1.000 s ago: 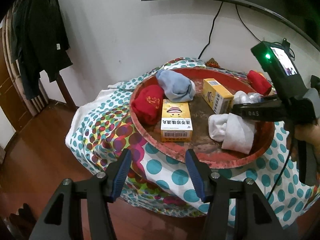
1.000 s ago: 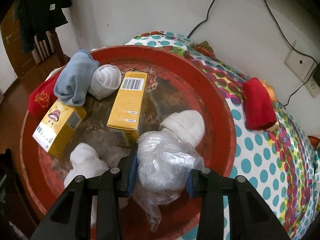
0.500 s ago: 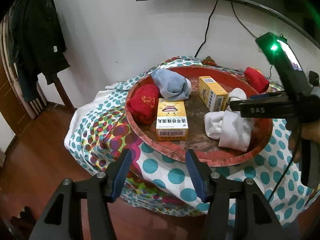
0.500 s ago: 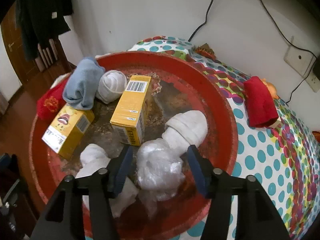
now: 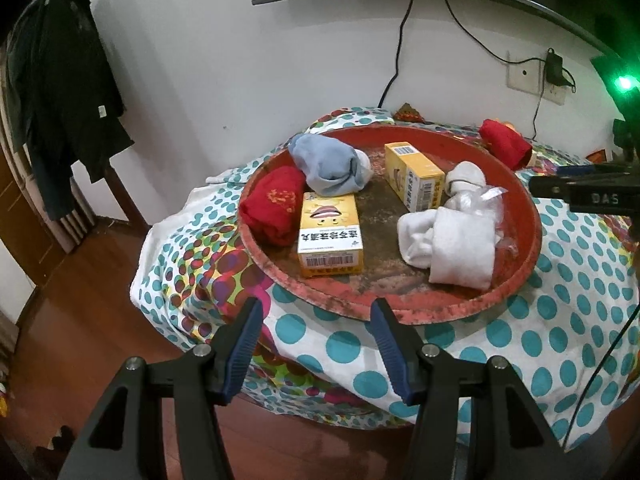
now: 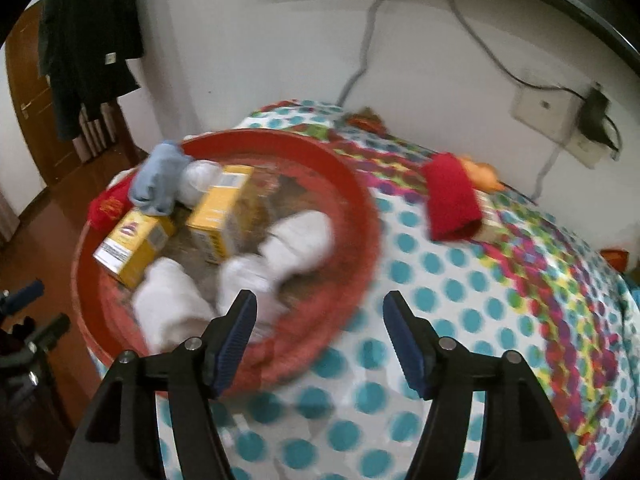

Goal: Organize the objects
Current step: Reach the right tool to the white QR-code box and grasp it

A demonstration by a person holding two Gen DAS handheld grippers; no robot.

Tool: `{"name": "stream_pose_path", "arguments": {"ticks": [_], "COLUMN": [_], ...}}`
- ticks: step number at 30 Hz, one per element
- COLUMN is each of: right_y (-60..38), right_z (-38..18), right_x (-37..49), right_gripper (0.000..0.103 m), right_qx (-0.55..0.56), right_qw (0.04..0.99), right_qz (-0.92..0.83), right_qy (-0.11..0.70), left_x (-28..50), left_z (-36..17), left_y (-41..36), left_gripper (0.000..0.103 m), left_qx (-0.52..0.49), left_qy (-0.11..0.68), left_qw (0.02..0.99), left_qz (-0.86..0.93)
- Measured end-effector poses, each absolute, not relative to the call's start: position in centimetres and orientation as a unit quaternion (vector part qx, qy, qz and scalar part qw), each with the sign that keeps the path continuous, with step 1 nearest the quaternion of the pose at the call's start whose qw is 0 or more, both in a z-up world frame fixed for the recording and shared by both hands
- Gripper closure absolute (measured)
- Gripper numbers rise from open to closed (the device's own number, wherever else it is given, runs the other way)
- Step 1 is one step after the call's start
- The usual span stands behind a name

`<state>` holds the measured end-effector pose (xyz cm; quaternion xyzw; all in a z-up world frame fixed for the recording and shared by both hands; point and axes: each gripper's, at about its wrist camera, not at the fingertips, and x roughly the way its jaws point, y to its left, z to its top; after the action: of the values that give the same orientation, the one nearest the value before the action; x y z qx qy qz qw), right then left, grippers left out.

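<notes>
A round red tray (image 5: pixel 472 308) on a dotted cloth holds two yellow boxes (image 5: pixel 331 236) (image 5: pixel 414 176), a blue sock roll (image 5: pixel 326 164), a red sock roll (image 5: pixel 274 204), white socks (image 5: pixel 460 244) and a clear plastic-wrapped bundle (image 5: pixel 486 200). My left gripper (image 5: pixel 316 328) is open and empty, in front of the tray's near rim. My right gripper (image 6: pixel 320 320) is open and empty, over the tray's right rim (image 6: pixel 360 208); this view is blurred. Its body (image 5: pixel 592 196) shows at the right edge of the left wrist view.
A red sock roll (image 6: pixel 452 200) and an orange object (image 6: pixel 482 172) lie on the dotted cloth (image 6: pixel 460 300) right of the tray. Cables and a wall socket (image 6: pixel 548 108) are behind. Dark clothes (image 5: pixel 68 92) hang at the left, over a wooden floor (image 5: pixel 60 320).
My right gripper opened, let go of the plastic-wrapped bundle in the tray, and pulled back and to the right. My left gripper drew back slightly from the tray.
</notes>
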<state>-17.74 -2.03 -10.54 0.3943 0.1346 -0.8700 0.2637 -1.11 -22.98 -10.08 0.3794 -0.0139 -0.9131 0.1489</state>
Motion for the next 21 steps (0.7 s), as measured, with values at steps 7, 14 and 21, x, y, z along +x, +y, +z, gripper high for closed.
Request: {"name": "stream_pose_path", "arguments": {"ticks": [7, 14, 21], "right_y": [5.7, 9.5, 8.4], "right_z": [-11.8, -13.5, -14.9], "right_x": [-21.0, -26.1, -31.5], "right_gripper": [0.039, 0.039, 0.039], "right_qx": [0.416, 0.426, 0.429], "right_qw": [0.187, 0.139, 0.129], "right_qz": [-0.884, -0.890, -0.889], "right_qy": [0.104, 0.081, 0.095], "left_x": [-1.3, -1.4, -1.3], "left_z": [-10.4, -10.7, -10.9], "left_y": [-22.2, -21.3, -19.9], "left_gripper": [0.046, 0.046, 0.046], "left_qx": [0.381, 0.391, 0.382], "left_qy": [-0.024, -0.012, -0.043], "left_qw": [0.141, 0.107, 0.091], "left_qz": [-0.913, -0.914, -0.919]}}
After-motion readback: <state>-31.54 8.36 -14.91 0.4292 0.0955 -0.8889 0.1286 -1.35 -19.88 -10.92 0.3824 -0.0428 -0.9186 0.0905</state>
